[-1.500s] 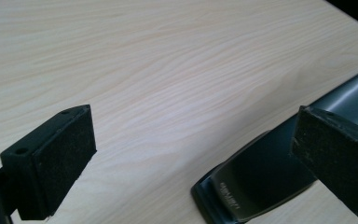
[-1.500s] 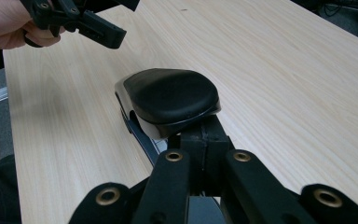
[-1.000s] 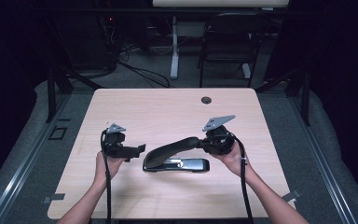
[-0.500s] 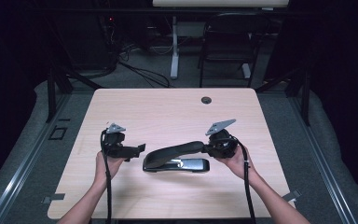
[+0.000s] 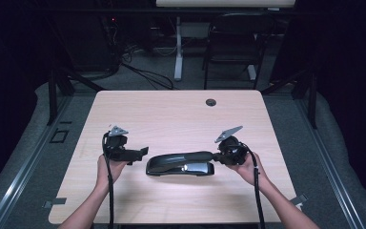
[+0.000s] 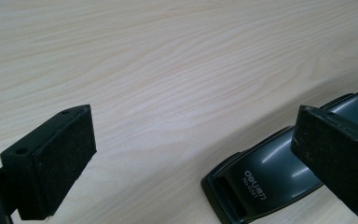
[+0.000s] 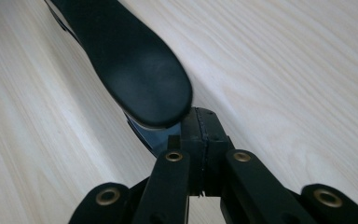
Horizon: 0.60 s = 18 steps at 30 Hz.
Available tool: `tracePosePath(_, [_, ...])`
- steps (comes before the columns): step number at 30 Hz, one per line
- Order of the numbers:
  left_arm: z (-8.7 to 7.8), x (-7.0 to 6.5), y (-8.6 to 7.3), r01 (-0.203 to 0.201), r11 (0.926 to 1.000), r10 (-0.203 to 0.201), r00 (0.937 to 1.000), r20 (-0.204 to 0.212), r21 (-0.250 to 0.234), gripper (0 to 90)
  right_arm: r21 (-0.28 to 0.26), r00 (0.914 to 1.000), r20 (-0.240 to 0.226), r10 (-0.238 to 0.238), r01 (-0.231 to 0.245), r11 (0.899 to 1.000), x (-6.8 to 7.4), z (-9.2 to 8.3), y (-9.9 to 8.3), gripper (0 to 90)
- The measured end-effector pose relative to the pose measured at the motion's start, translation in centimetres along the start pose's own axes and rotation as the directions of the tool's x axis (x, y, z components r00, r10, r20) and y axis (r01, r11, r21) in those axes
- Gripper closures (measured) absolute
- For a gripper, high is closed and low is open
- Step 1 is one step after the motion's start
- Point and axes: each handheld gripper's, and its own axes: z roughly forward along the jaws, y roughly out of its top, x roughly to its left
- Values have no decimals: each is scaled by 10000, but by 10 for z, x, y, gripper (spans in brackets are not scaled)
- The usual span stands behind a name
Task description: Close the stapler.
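Note:
A black stapler (image 5: 181,162) lies lengthwise on the wooden table (image 5: 171,109), its top arm almost level. My right gripper (image 5: 215,156) is at the stapler's right end, jaws shut pad to pad with nothing between them. In the right gripper view the shut tips (image 7: 200,126) meet the rounded end of the stapler's arm (image 7: 135,60). My left gripper (image 5: 140,153) is held just left of the stapler and stands open. In the left gripper view its jaws (image 6: 200,156) gape wide, and the stapler's end (image 6: 265,177) lies by the right pad (image 6: 335,154) without touching it.
A small cable hole (image 5: 211,101) sits near the table's far edge. Beyond the table stand a dark chair (image 5: 233,43) and a white desk leg (image 5: 177,52). Dark floor with cables surrounds the table.
The right gripper has sunk toward the table, and the stapler's arm, which sloped up to it, has come down nearly flat. The left gripper has stayed where it was.

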Motion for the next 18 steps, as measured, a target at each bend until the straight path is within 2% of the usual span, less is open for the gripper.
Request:
tracePosePath(2, [1,-1,0,15,10000,-15,10000,-36,-24,2,40,9999,68,106,-107,9999,-3,-1,-2,900])
tracePosePath(3, [1,-1,0,15,10000,-14,10000,-63,8,2,102,9992,388,94,-98,9999,-4,-3,-3,900])
tracePosePath(4, [2,-2,0,-4,10000,3,9999,-157,-68,2,-16,9989,426,206,-206,9998,-5,-5,-3,900])
tracePosePath(5, [1,-1,0,-58,10000,58,10000,-4,21,2,-103,9988,432,246,-241,9997,-6,-7,-2,900])
tracePosePath(6, [1,-1,0,-81,10000,82,10000,-34,11,2,-182,9982,499,332,-323,9993,-5,-11,-1,900])
tracePosePath(9, [0,-1,0,-15,10000,15,10000,-71,-68,2,-952,9968,712,357,-288,9950,-1,-25,4,900])
tracePosePath(14, [-1,0,1,6,10000,-6,10000,-14,-83,2,-1775,9987,496,102,-13,9841,12,-36,12,900])
tracePosePath(18, [-1,0,1,-10,10000,10,10000,18,-82,2,-1679,9996,220,-168,202,9856,20,-33,15,900])
